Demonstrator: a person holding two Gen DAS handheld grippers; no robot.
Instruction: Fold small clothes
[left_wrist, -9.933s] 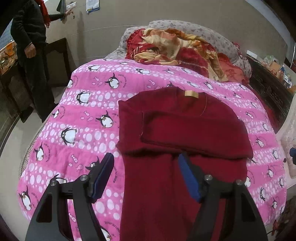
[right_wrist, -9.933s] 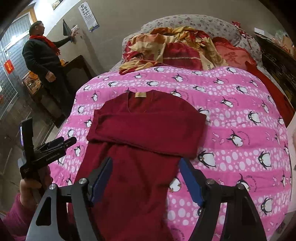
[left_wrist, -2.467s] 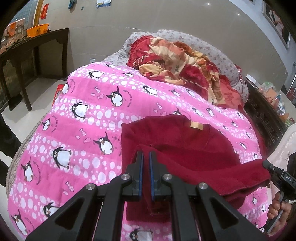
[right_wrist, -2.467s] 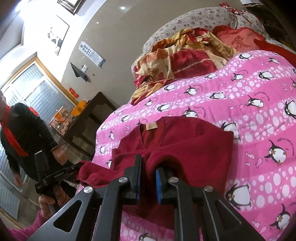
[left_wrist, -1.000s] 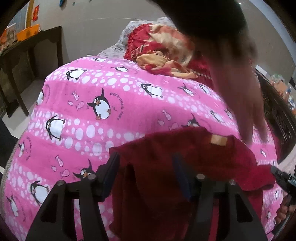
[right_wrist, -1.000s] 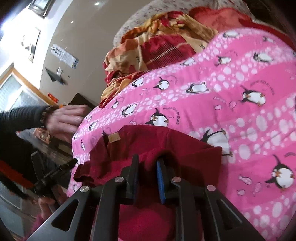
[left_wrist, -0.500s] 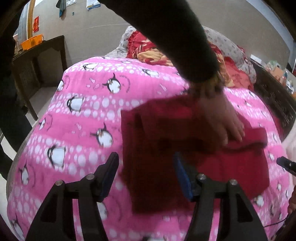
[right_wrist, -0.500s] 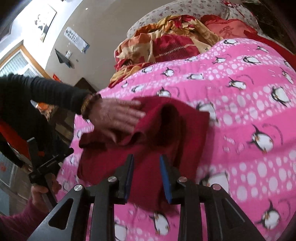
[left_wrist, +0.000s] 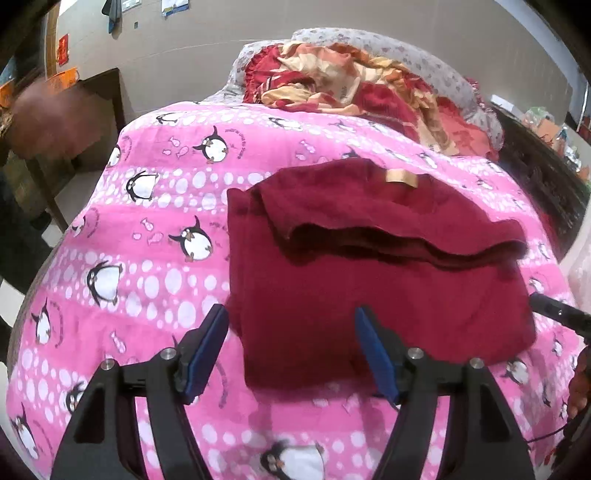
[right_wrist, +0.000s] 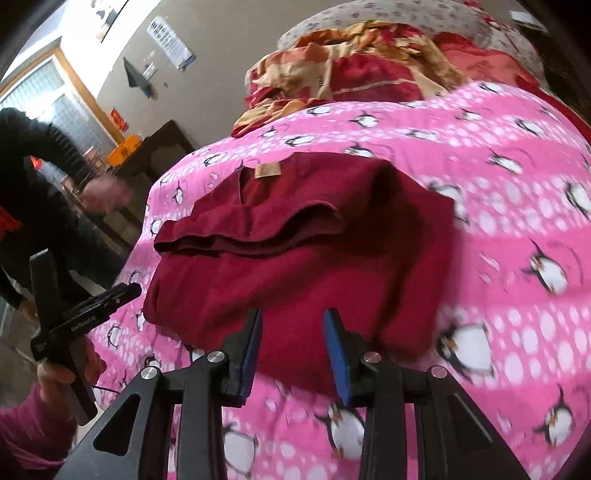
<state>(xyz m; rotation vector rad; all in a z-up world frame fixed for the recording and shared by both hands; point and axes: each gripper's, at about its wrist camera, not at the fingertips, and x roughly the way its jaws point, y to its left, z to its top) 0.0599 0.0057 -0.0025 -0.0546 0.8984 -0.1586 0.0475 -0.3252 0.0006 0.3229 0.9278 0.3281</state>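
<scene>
The maroon sweater (left_wrist: 369, 280) lies folded in a compact rectangle on the pink penguin quilt (left_wrist: 147, 229), collar label up, its top layer doubled over with a loose, puffy edge. Half a second ago a bystander's hand pressed on it; that hand has gone. The left claw (left_wrist: 291, 350) and right claw (right_wrist: 293, 354) have both let go, fingers apart and empty just short of the near hem. The fold looks essentially finished, perhaps needing flattening.
</scene>
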